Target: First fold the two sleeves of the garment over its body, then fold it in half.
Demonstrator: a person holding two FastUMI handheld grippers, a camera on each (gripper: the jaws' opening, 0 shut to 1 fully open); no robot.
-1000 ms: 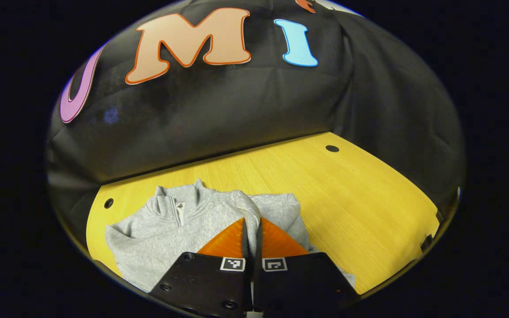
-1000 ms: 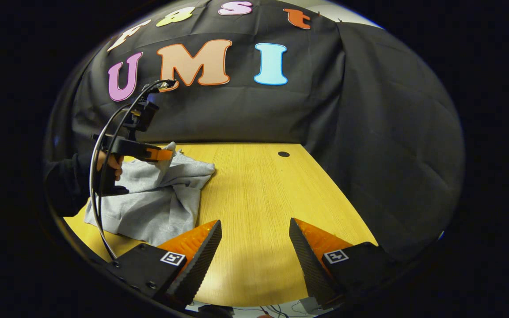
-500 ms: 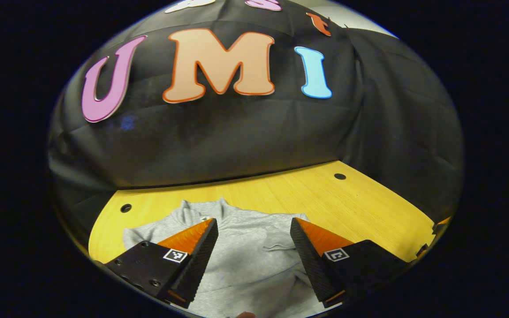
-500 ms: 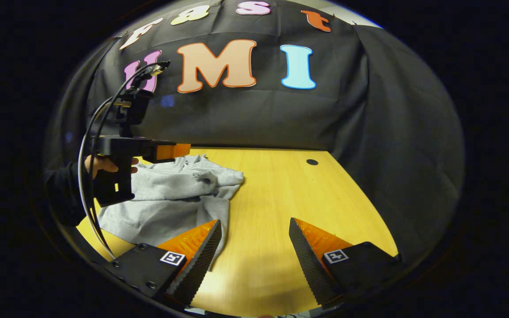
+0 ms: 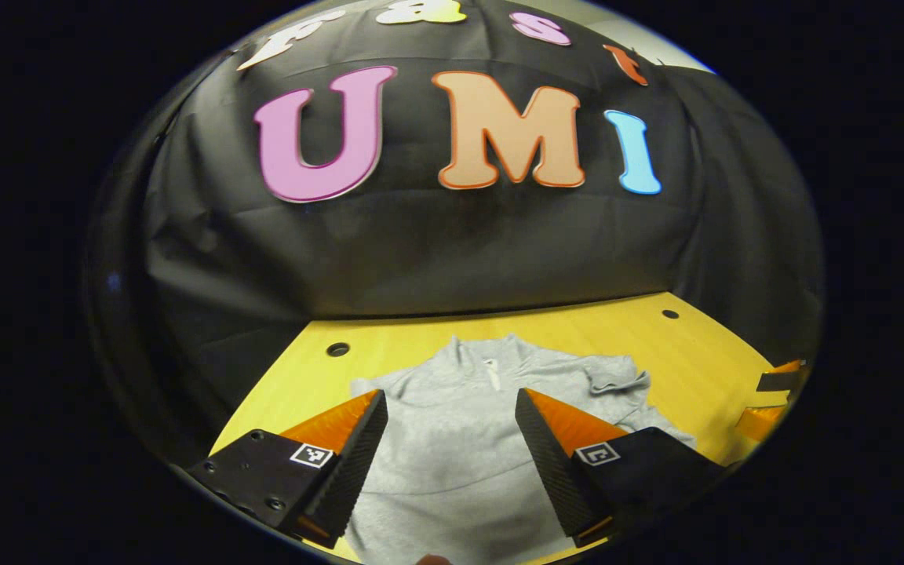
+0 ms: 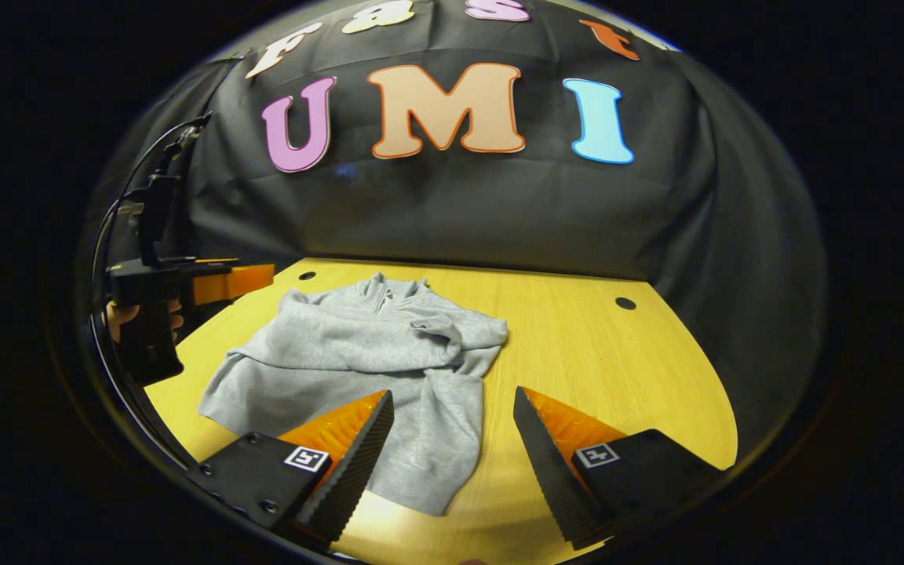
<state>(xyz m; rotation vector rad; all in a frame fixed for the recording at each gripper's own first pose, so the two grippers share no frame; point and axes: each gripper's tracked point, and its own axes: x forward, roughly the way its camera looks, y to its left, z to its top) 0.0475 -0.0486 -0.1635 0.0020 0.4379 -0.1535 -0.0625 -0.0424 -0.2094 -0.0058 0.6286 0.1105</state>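
A yellow wooden table (image 6: 577,353) stands before the black cloth wall. In the right gripper view, at the far left, a hand (image 6: 126,318) holds the left gripper (image 6: 252,276) above the table edge, its jaws released and empty. Next lies the grey zip-collar sweatshirt (image 6: 358,353), collar toward the wall, one sleeve (image 6: 440,333) folded over its body. In the left gripper view the sweatshirt (image 5: 452,439) lies below the spread fingers. The right gripper (image 6: 448,439) hangs over the hem, jaws wide apart, grasping nothing.

Yellow wooden table (image 6: 577,345), black cloth wall (image 6: 460,212)
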